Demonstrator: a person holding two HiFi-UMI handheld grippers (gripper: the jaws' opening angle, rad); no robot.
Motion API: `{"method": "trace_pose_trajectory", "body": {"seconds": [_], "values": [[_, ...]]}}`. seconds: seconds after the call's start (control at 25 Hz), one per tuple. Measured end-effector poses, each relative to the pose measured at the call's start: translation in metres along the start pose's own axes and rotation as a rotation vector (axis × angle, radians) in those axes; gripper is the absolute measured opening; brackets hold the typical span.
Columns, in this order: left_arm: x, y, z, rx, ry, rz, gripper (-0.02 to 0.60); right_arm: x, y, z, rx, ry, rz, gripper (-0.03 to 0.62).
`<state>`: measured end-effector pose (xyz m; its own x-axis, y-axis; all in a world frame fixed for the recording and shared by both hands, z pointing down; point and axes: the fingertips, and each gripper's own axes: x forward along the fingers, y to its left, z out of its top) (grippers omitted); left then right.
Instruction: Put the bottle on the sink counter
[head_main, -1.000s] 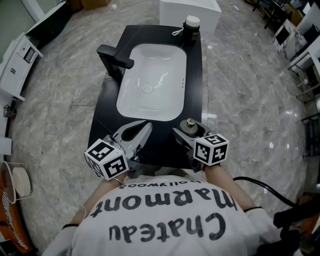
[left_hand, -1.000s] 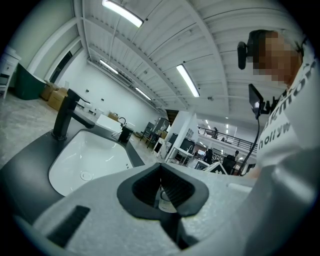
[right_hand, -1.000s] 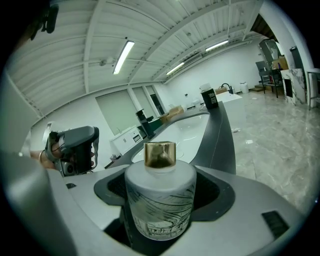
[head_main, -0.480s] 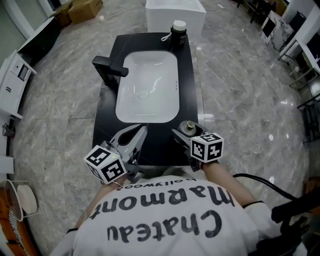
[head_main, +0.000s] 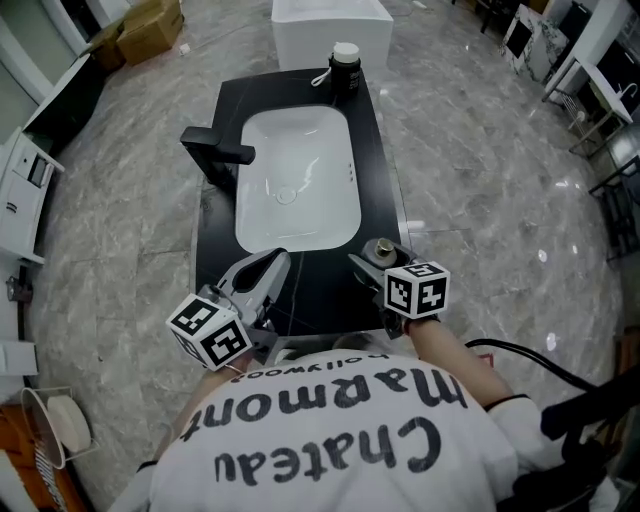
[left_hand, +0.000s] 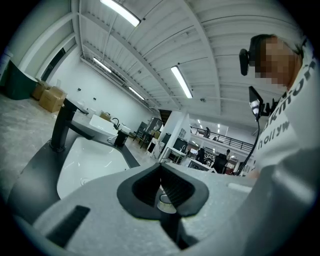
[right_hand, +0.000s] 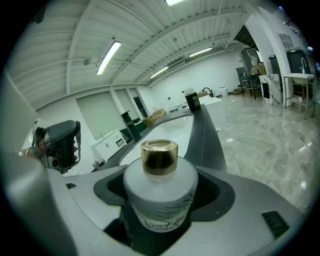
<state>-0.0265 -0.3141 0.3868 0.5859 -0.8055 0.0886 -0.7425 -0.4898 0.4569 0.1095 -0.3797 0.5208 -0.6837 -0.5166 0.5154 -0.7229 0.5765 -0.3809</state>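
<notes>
Bottle (right_hand: 159, 190), frosted white with a gold cap, sits pinched in the right gripper (head_main: 376, 258), 1 jaw on each side of its body. Its long axis stands upright, cap up, across the jaws. In the head view it hangs over the near right part of the black counter (head_main: 378, 190), just beside the near right corner of the white basin (head_main: 300, 180). Whether its base already touches the counter cannot be told.

The coming move probably turns on that spot. Bare counter lies below and just ahead of the bottle, so the set-down looks like a short drop, not a reach. The strip to the right of the basin is narrow, with the basin rim on 1 side and the counter's outer edge on the other. The wider near strip seems the safer landing.

The left gripper (head_main: 280, 258) hovers over the near left of the counter with its jaws pressed together on nothing. It is apart from the bottle and plays no part for now. The right is the 1 that matters.

The faucet (head_main: 212, 150) stands at the basin's left, well apart. A dark bottle (head_main: 344, 65) with a white cap stands at the far end, also well clear. Nothing lies between the held bottle and the counter under it.
</notes>
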Motion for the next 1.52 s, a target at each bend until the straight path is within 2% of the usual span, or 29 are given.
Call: {"method": "trace_pose_trajectory", "body": {"seconds": [0.56, 0.96, 1.16, 1.52], "values": [[-0.009, 0.016, 0.013, 0.011, 0.038, -0.071, 0.015, 0.003, 0.003, 0.0, -0.037, -0.027, -0.107, 0.342], [-0.015, 0.015, 0.013, 0.019, 0.058, -0.135, 0.015, 0.0, 0.012, -0.013, -0.15, 0.006, -0.192, 0.342], [-0.022, 0.015, 0.014, 0.017, 0.067, -0.142, 0.015, 0.0, 0.013, -0.014, -0.159, 0.002, -0.213, 0.342], [-0.037, 0.023, 0.011, 0.014, 0.081, -0.139, 0.015, 0.003, 0.02, -0.022, -0.243, 0.015, -0.24, 0.342]]}}
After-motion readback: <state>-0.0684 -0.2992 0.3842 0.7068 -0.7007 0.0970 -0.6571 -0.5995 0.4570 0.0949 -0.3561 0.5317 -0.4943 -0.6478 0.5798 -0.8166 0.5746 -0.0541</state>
